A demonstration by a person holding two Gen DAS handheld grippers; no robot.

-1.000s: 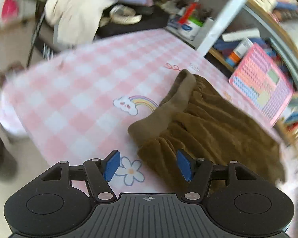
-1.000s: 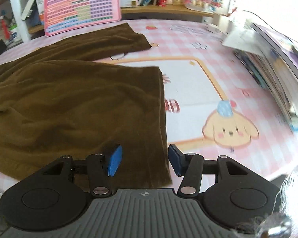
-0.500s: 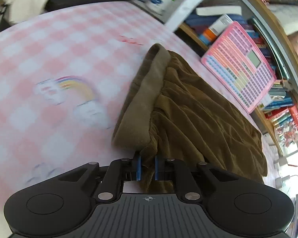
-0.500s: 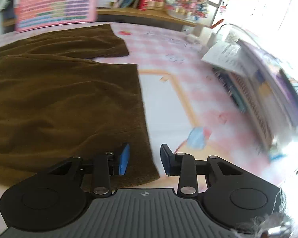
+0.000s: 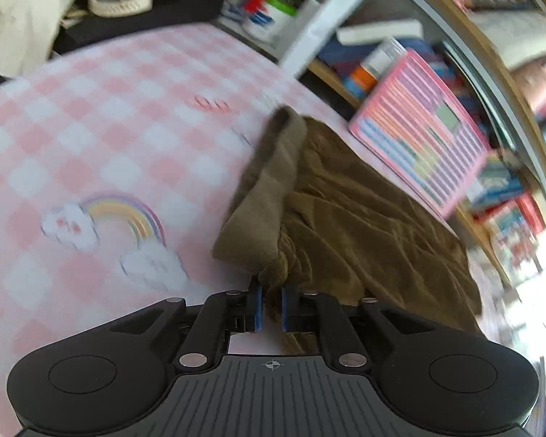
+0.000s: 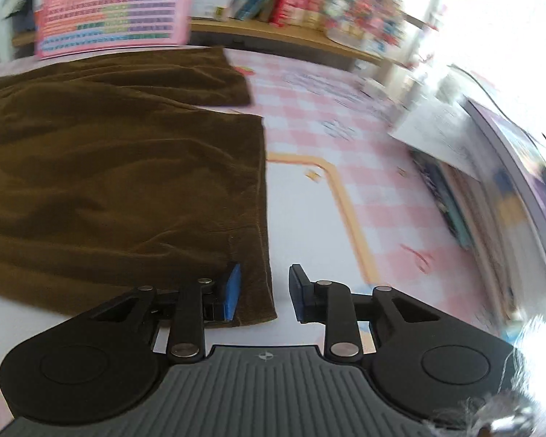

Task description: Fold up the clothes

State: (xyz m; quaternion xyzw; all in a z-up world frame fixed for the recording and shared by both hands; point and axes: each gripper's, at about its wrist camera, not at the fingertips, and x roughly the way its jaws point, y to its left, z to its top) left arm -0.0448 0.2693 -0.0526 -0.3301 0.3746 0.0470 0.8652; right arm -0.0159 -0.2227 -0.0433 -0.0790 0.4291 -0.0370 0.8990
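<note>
The brown trousers [image 5: 364, 225] were soft, matt, velvety cloth, with a smoother waistband ahead of the left gripper [image 5: 271, 307]. Both grippers had matt black plastic bodies and blue pads [image 6: 233, 291]. The tablecloth [image 5: 102, 138] beneath looked smooth.

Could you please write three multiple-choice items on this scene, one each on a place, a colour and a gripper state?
1. Where does the rainbow print lie from the brown trousers in the left wrist view?
A left
B right
C on them

2. What colour is the tablecloth check?
A green
B pink and white
C black

3. How is the right hand-held gripper?
A shut on cloth
B open over the trouser hem
C out of view

Answers: 1 A, it sits left of the waistband. 2 B, pink and white squares. 3 B, its pads stand apart.
</note>
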